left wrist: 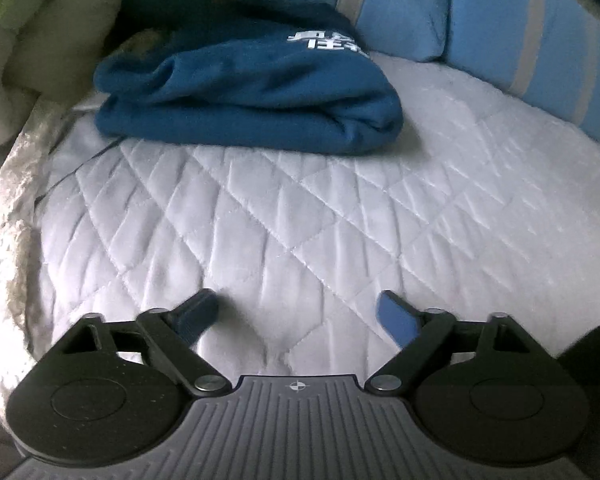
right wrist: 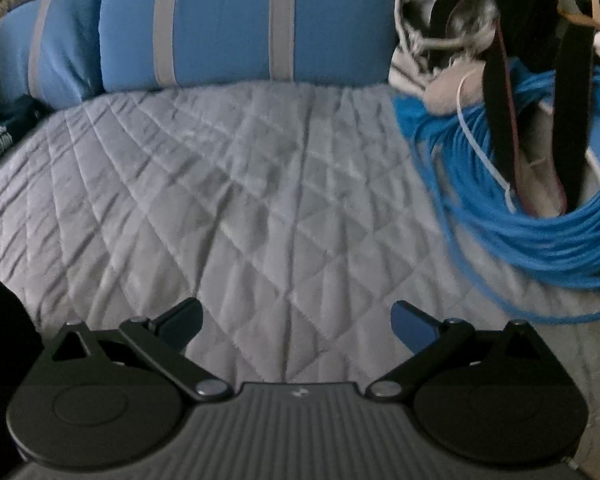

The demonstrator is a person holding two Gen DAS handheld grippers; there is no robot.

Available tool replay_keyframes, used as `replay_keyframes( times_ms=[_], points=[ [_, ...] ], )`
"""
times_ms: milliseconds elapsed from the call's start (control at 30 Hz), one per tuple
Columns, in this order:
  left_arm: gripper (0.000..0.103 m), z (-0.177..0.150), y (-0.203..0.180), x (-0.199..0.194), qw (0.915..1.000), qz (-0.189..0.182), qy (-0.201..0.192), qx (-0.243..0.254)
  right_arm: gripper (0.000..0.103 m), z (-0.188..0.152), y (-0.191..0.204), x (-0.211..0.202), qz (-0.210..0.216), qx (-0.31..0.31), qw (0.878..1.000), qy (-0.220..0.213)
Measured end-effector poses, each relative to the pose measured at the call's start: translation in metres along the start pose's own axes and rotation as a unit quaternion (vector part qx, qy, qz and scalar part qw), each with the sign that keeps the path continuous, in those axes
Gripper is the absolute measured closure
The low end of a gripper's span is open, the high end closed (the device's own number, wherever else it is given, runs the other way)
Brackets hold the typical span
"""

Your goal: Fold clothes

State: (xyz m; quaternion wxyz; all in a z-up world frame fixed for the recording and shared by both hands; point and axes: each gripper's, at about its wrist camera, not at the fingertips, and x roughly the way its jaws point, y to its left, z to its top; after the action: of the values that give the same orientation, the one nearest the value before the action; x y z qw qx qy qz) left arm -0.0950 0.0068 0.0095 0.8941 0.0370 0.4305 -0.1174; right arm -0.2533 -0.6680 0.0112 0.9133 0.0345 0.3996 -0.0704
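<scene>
Dark blue sweatshirt [left wrist: 248, 92] lies folded at the far end of the quilted bed cover [left wrist: 300, 220], against the blue pillows [left wrist: 500, 28]. Left gripper [left wrist: 298, 320] and right gripper [right wrist: 298, 326]: jaws wide apart, nothing held. Fabric looks thick, soft, floppy; best taken at a folded edge.

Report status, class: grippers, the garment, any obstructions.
Left gripper and right gripper open, empty. Blue garment folded on quilt. Blue cable coil at right.
</scene>
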Motion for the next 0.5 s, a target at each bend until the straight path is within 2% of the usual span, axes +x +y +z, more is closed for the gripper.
replay_keyframes(
  times_ms=[100,167,500],
  points=[
    [0.000,-0.005,-0.008,0.002,0.9996,0.019,-0.019,0.006,0.000,-0.008,0.005,0.018,-0.012,0.000,1.000,0.016],
    [0.000,-0.003,-0.009,0.003,0.9994,0.026,-0.021,0.004,0.000,-0.012,0.006,0.021,-0.018,0.009,1.000,0.001],
    [0.000,0.017,-0.005,0.022,0.9991,0.021,-0.033,0.020,0.000,0.004,0.015,0.041,-0.042,0.021,0.999,-0.013]
  ],
)
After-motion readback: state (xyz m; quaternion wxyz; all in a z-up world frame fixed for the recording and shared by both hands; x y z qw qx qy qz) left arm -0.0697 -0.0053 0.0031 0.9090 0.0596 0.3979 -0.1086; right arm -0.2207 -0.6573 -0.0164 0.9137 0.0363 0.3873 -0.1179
